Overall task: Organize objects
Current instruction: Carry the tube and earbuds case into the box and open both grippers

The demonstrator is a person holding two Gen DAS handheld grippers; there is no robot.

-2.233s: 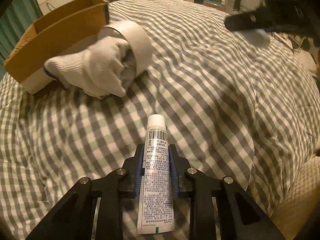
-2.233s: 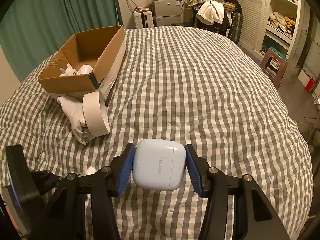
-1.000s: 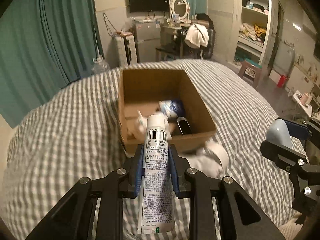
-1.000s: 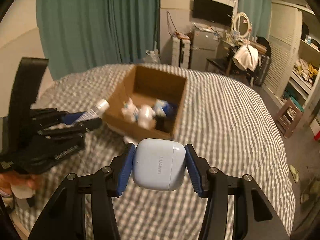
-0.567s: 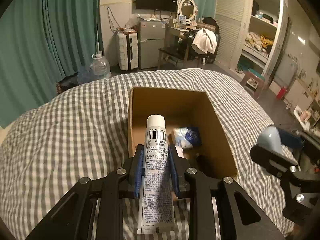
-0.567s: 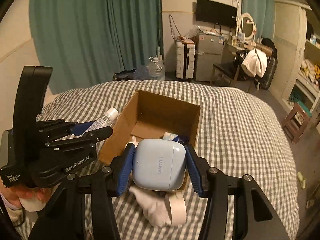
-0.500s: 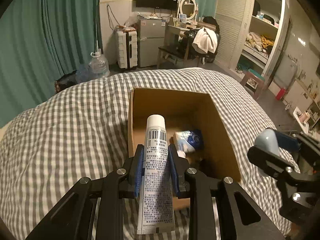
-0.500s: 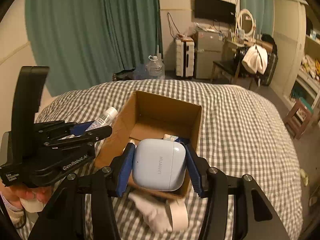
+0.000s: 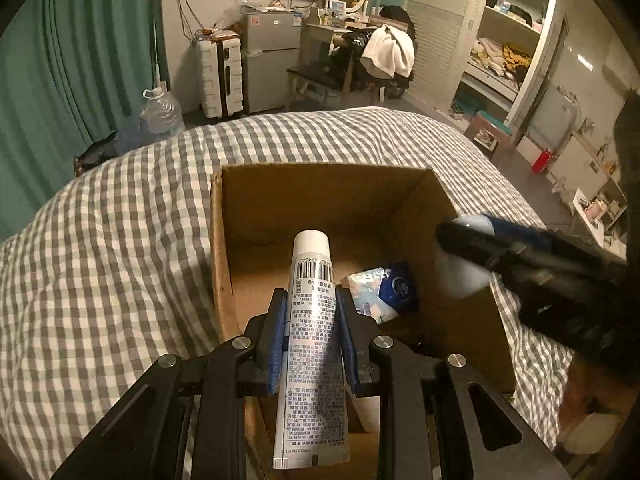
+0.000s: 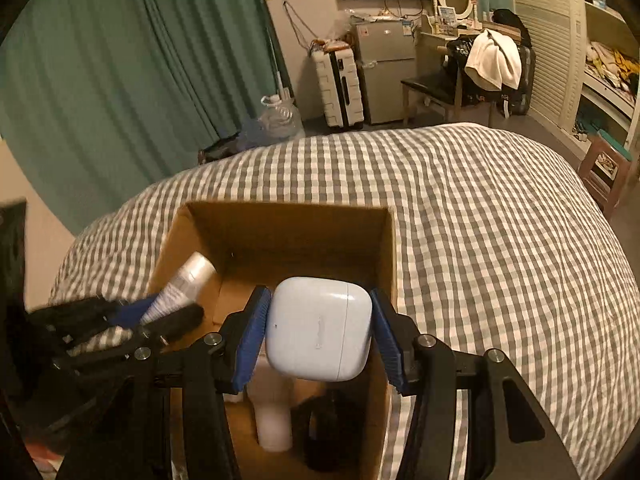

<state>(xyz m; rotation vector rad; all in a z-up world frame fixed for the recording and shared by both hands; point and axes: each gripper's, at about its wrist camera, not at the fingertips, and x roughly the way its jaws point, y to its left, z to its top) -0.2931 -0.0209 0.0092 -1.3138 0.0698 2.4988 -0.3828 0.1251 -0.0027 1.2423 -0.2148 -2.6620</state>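
Note:
My left gripper [image 9: 313,312] is shut on a white tube [image 9: 312,344] with printed text and a white cap, held over the open cardboard box [image 9: 328,196]. My right gripper [image 10: 318,328] is shut on a pale blue earbud case [image 10: 318,328], held over the same box [image 10: 288,232]. In the left wrist view the right gripper [image 9: 464,256] reaches in from the right over the box rim. In the right wrist view the left gripper [image 10: 176,300] and its tube come in from the left. A blue and white packet [image 9: 380,288] lies on the box floor.
The box stands on a bed with a grey checked cover [image 9: 100,264]. A white bottle-like item [image 10: 272,424] and a dark object [image 10: 328,428] lie in the box. Green curtains [image 10: 120,60], a white suitcase [image 9: 220,76] and shelves [image 9: 508,52] stand beyond the bed.
Both grippers have moved closer to the box and now hang over its opening, each still holding its object. The right gripper has come in beside the left one.

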